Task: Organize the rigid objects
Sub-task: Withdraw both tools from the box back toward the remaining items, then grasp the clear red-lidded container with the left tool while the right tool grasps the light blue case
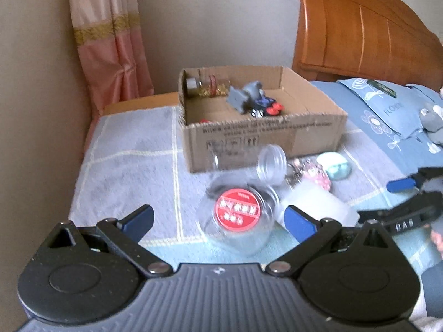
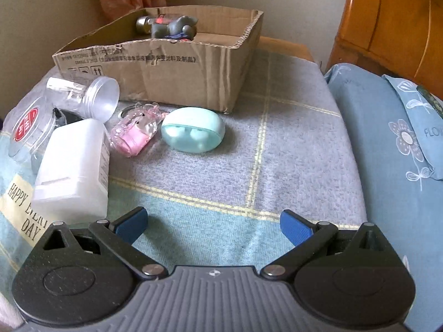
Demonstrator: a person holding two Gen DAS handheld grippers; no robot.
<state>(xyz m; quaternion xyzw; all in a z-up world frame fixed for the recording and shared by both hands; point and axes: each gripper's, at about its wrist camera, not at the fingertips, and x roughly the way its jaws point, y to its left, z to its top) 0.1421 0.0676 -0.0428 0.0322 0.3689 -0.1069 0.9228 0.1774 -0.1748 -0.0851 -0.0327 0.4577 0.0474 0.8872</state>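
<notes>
A cardboard box [image 1: 318, 127] [image 2: 177, 83] stands on a checked blanket and holds a grey toy [image 1: 243, 95], a toy car [image 1: 264, 108] and a small jar [image 1: 202, 84]. In front of it lie a clear jar with a red label [image 1: 238, 213] [image 2: 26, 126], a clear tube with a plastic cap [image 1: 270, 163] [image 2: 95, 96], a white bottle [image 2: 73, 166], a pink keychain [image 2: 134, 132] and a mint oval case [image 2: 192, 130]. My left gripper [image 1: 218, 218] is open just in front of the red-label jar. My right gripper [image 2: 213, 227] is open over bare blanket and also shows in the left wrist view [image 1: 407, 193].
A wooden headboard [image 1: 360, 33] and blue floral pillows [image 2: 393, 144] lie to the right. A pink curtain [image 1: 110, 41] hangs at the back left against the wall. A grey plush [image 1: 432, 121] sits on the pillows.
</notes>
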